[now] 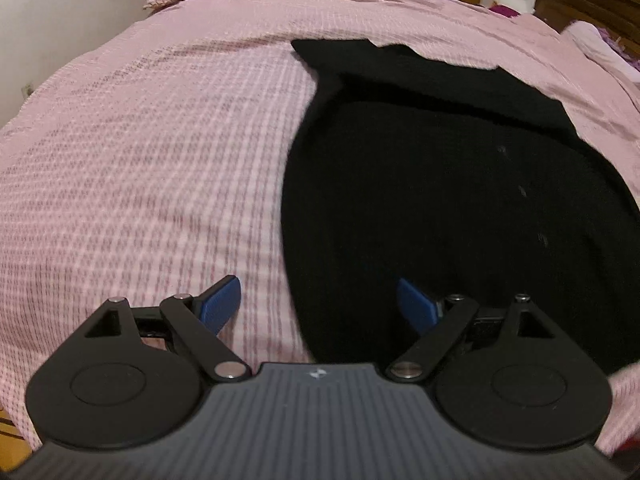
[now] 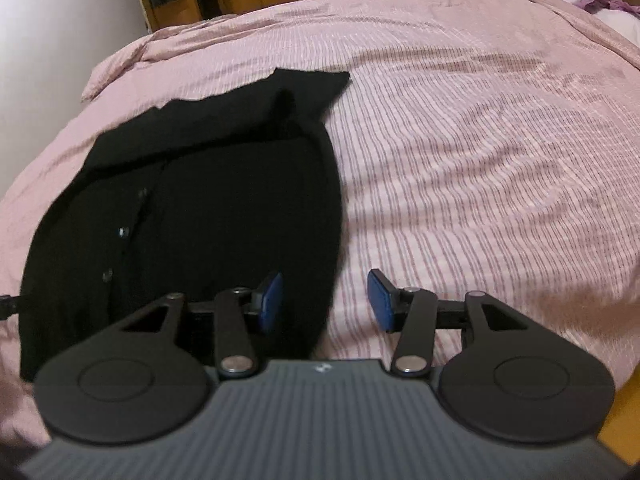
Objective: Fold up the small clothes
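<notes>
One black garment (image 1: 440, 200) lies on one pink bedspread (image 1: 160, 160). Two small buttons (image 2: 121, 232) show on the garment in the right wrist view. Two grippers appear, the left gripper (image 1: 319, 304) and the right gripper (image 2: 325, 302), each with two blue pads (image 1: 221, 304).

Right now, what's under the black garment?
The black garment lies flat on the pink bedspread, which shows all around it. Anything between the two is covered; no bulge shows.
</notes>
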